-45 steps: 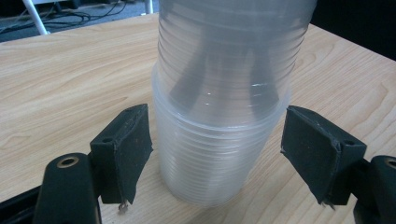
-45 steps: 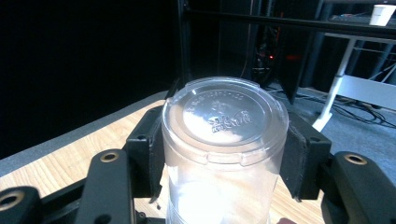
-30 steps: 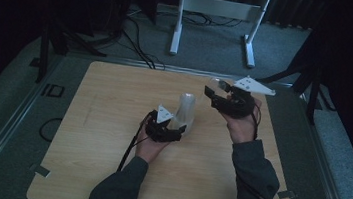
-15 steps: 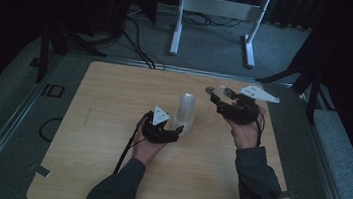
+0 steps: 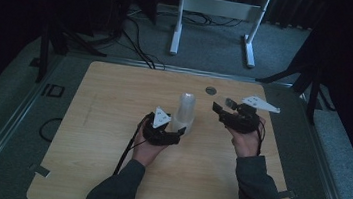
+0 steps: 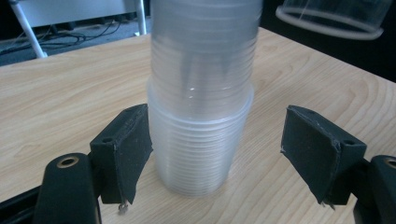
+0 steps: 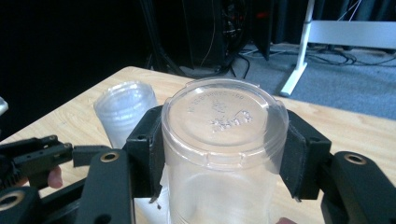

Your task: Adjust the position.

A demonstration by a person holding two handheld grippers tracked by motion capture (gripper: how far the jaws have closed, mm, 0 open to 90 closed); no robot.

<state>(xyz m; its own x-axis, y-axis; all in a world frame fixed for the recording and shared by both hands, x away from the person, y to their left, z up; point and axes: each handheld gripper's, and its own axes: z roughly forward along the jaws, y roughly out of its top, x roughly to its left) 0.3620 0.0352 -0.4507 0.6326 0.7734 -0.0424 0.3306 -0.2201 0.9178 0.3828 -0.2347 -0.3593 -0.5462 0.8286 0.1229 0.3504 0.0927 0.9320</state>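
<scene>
A stack of clear plastic cups [image 5: 185,111] stands upside down on the wooden table [image 5: 113,102]. My left gripper [image 5: 180,130] is open around the stack's base; in the left gripper view its left pad [image 6: 133,144] lies against the stack [image 6: 201,93] and the right pad [image 6: 317,154] stands apart. My right gripper [image 5: 223,108] hovers to the right of the stack, shut on a single clear cup [image 7: 224,121] with its embossed base turned toward the camera. That cup's rim [image 6: 334,16] also shows at the top right of the left gripper view.
A small grey round disc [image 5: 210,90] lies on the table behind the stack. A white metal stand [image 5: 219,14] and cables sit on the floor beyond the far edge. Grey carpet surrounds the table.
My right gripper has come down with the single cup and drawn slightly nearer to the person. The left gripper and the stack have stayed put.
</scene>
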